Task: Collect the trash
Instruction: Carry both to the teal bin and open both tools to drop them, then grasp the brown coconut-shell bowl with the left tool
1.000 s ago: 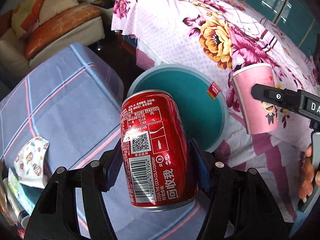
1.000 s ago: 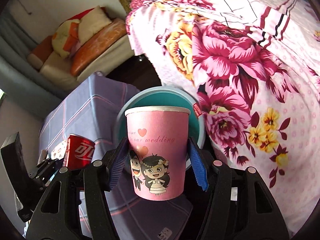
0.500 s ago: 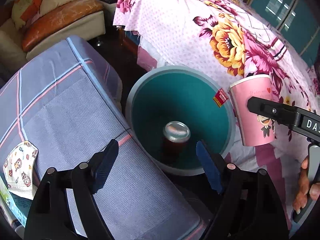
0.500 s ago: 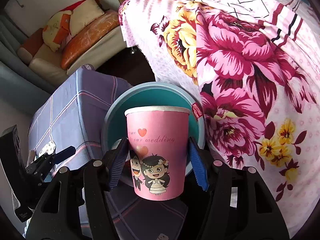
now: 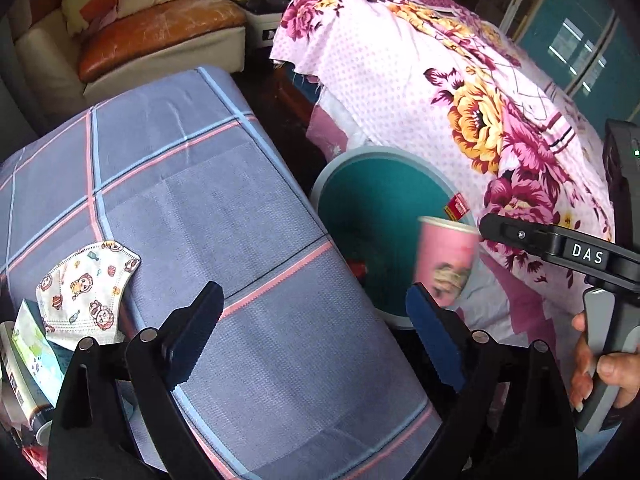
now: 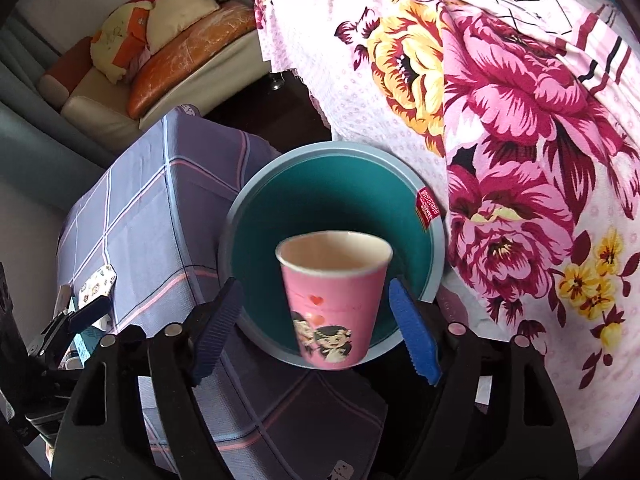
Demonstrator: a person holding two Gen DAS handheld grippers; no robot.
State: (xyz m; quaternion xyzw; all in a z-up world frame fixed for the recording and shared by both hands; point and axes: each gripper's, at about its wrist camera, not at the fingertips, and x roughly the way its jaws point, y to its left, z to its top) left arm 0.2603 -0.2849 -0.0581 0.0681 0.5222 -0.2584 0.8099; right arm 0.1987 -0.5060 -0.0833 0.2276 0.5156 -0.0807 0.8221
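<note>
Right claw [image 6: 316, 330]: we see its two blue-padded fingers [image 6: 412, 330] spread wide, gripping nothing.
Left claw [image 5: 316, 338]: we find it released as well, both pads apart over the checked cloth [image 5: 248, 240], nothing between them.
Cup [image 6: 332, 300]: one pink paper cup with a cartoon couple printed on it, blurred, mouth up and slightly tilted, sitting in the gap between the right claw's fingers but touching neither pad; from the left wrist we see the same cup [image 5: 446, 266] blurred over the near edge of the bin.
Bin [image 6: 240, 216]: one round teal bin with a pale rim and a red sticker on that rim, standing between the checked cloth and the flowered bedspread [image 6: 520, 120], directly beyond the cup.
Bin contents: from the left wrist we make out only a small red patch [image 5: 359, 268] low inside the bin [image 5: 360, 156]; we cannot tell what it is.
Face mask [image 5: 86, 290]: one patterned mask lying on the checked cloth, well apart from the bin.
Box [image 5: 34, 356]: one small green-and-white box just beside the mask.
Hand [image 5: 596, 364]: we see one hand on the right claw's grip.
</note>
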